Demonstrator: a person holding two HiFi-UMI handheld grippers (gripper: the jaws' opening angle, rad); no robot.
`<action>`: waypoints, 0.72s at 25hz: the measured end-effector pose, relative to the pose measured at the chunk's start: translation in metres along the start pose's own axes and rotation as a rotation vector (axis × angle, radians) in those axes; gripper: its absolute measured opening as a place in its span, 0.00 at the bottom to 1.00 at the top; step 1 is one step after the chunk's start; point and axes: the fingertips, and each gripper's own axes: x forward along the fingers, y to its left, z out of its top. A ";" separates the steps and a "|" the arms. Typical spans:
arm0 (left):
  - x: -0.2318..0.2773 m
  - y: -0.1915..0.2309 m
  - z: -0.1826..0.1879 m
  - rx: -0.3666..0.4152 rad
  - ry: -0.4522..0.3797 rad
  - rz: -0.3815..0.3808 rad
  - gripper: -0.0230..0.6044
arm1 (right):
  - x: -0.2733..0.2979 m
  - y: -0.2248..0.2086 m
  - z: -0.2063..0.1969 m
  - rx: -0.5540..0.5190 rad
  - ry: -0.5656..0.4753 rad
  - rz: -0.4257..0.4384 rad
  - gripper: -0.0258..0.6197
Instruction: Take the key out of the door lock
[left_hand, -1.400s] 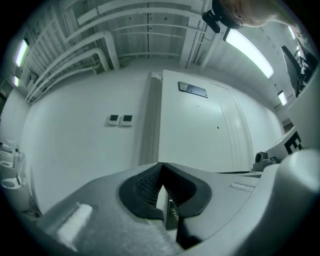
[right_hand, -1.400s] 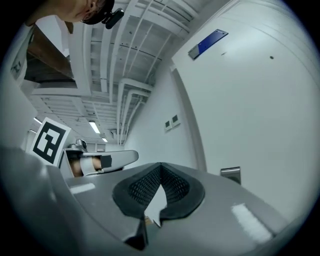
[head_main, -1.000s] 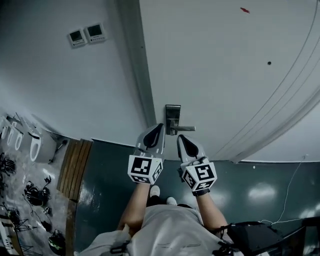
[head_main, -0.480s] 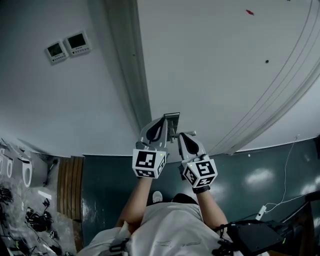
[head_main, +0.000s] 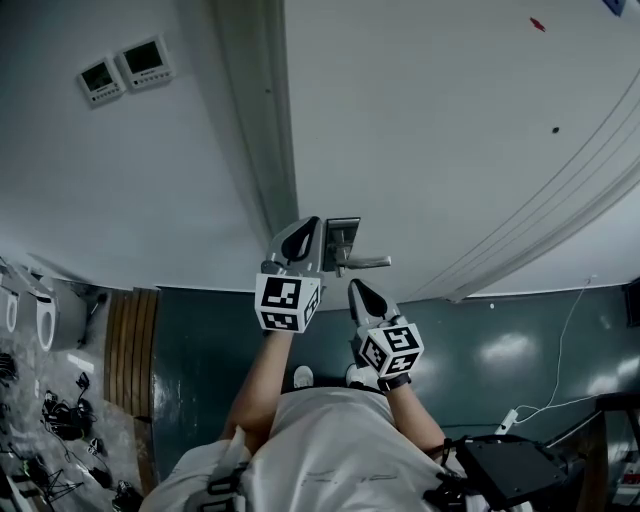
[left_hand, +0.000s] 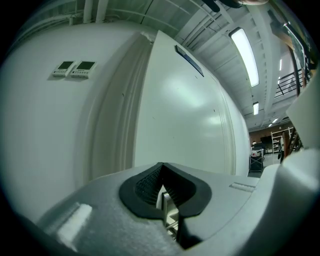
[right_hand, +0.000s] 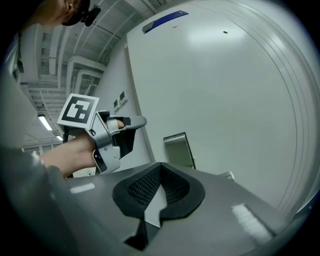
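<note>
The white door carries a metal lock plate with a lever handle; I cannot make out any key in these views. My left gripper is held level at the plate's left edge, jaws together, and a sliver of the metal plate shows through the notch in front of its pads. My right gripper sits lower, below the handle and apart from it, shut with nothing between its pads. In the right gripper view the left gripper stands to the left of the lock plate.
The door frame runs down left of the lock. Two small wall panels hang on the wall at the upper left. Wooden slats and cables lie on the dark floor at the left; a white cable trails at the right.
The left gripper has moved forward up to the lock plate's left edge. The right gripper has dropped down and away from the handle. Both stay shut.
</note>
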 end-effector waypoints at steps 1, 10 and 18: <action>0.002 0.002 -0.002 0.002 0.005 0.005 0.04 | 0.001 0.000 -0.006 0.012 0.011 0.008 0.04; 0.020 0.023 -0.001 0.010 0.016 0.080 0.04 | 0.011 -0.018 -0.034 0.107 0.071 0.025 0.04; 0.023 0.024 -0.001 0.013 0.007 0.087 0.04 | 0.023 -0.041 -0.064 0.326 0.150 0.050 0.04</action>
